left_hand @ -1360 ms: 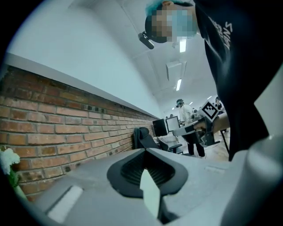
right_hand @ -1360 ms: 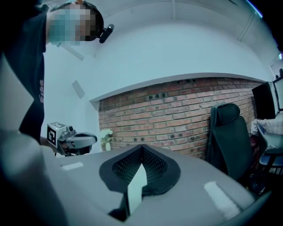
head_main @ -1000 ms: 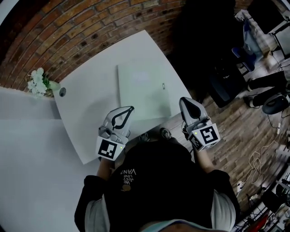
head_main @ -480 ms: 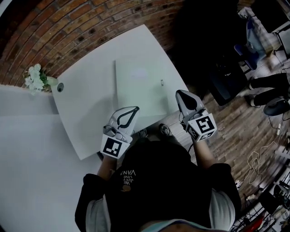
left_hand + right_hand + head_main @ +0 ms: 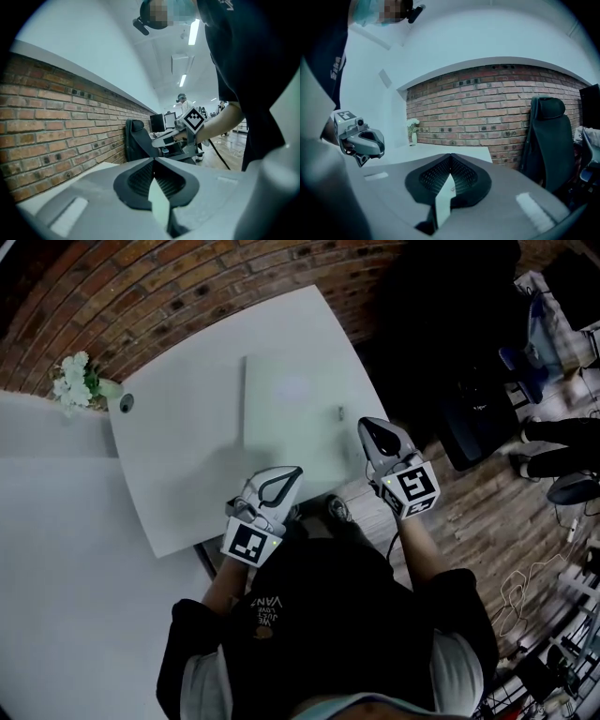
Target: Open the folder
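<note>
The folder lies shut and flat on the white surface, on its right half. Its long sides run away from the person. Its right edge is close to the surface's right edge, and its near edge is close to the near edge. A small clasp sits by the folder's right edge, about halfway along.

The left claw is pressed together with nothing between its jaws. Its tip is over the folder's near edge, left of the middle. The right claw is also pressed together and empty, and its tip is just beside the clasp at the folder's right edge. Whether either tip touches the folder cannot be told from the head view.

The left half of the surface is bare from the folder's left edge to the far left corner. A small bunch of white flowers and a dark round thing stand there, well apart from the folder. A brick wall runs just past the far edge of the surface. To the right of the surface a dark office chair stands near the wall. The person stands against the near edge, between the two claws.
</note>
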`<state>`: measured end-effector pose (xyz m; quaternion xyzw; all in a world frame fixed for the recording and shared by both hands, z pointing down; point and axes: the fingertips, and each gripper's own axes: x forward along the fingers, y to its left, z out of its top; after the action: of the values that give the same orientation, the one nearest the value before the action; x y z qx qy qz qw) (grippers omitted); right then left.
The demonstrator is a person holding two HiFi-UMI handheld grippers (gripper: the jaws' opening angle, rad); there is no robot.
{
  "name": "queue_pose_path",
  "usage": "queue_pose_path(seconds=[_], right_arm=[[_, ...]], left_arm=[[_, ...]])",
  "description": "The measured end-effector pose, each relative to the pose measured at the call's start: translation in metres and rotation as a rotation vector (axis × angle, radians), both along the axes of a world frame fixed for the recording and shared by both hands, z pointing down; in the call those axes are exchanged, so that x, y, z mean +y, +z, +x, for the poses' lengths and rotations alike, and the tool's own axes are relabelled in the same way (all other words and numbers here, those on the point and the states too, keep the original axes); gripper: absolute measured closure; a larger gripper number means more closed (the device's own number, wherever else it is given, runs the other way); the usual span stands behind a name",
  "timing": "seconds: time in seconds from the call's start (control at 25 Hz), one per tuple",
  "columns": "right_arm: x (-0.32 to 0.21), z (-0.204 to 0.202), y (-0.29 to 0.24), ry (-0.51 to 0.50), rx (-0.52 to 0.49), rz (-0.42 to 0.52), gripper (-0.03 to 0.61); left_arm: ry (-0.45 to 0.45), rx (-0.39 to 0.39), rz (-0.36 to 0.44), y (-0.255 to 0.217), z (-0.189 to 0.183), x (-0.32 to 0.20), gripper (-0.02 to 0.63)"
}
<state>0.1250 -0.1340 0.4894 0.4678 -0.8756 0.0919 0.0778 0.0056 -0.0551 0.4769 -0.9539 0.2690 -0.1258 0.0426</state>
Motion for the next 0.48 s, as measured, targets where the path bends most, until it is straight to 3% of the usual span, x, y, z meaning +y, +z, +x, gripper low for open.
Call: queue_pose_path(seconds=[0.48], right_arm=[[-0.029, -0.004, 0.055, -0.062, 0.053, -0.084, 0.578]], left_arm=[[0.014, -0.144, -0.028, 0.052, 0.024, 0.018, 0.595]])
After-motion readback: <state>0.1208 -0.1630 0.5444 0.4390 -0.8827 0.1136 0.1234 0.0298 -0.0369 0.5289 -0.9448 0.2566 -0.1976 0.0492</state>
